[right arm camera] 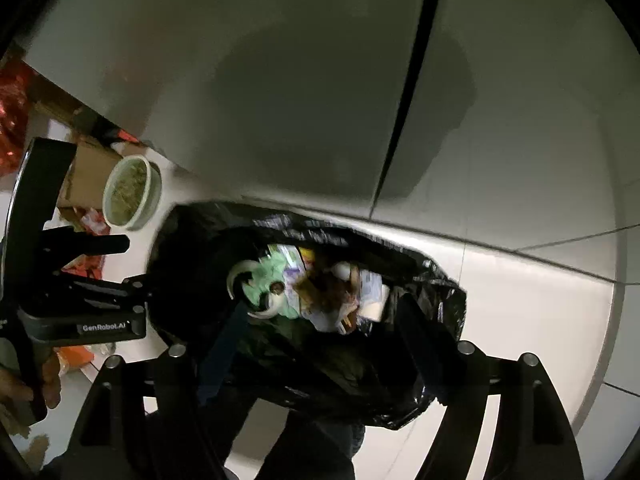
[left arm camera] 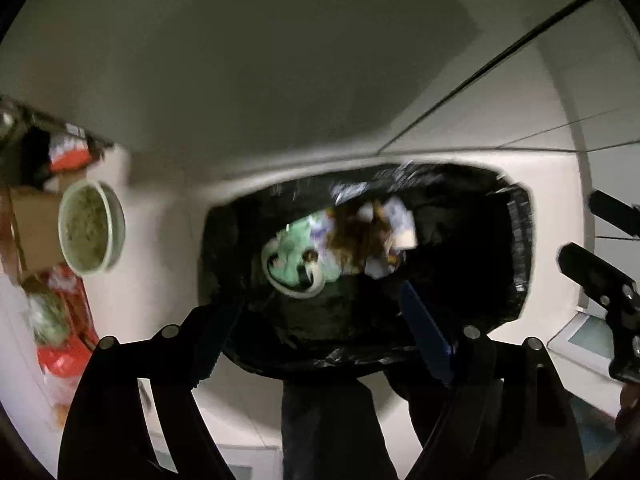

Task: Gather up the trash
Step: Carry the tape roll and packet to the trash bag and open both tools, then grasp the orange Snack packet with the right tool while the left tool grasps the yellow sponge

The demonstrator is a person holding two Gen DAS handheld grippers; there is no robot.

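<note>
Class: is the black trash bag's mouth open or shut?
Open: the black trash bag gapes, with trash visible inside from both wrist views.

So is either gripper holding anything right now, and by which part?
Nothing is held. The left gripper and right gripper both hang open above the black trash bag, their pads off its rim.

An open trash bag (left arm camera: 516, 240) is seen from above, standing on a tiled floor (left arm camera: 500, 128) against a wall (left arm camera: 240, 60). Mixed trash (left arm camera: 340, 240) lies inside it. To the left of the bag, a round bowl (left arm camera: 90, 226) is set before a cardboard box (left arm camera: 34, 224), with wrappers (left arm camera: 60, 320) nearby. A seam (right arm camera: 412, 92) is seen in the wall behind the bag.
</note>
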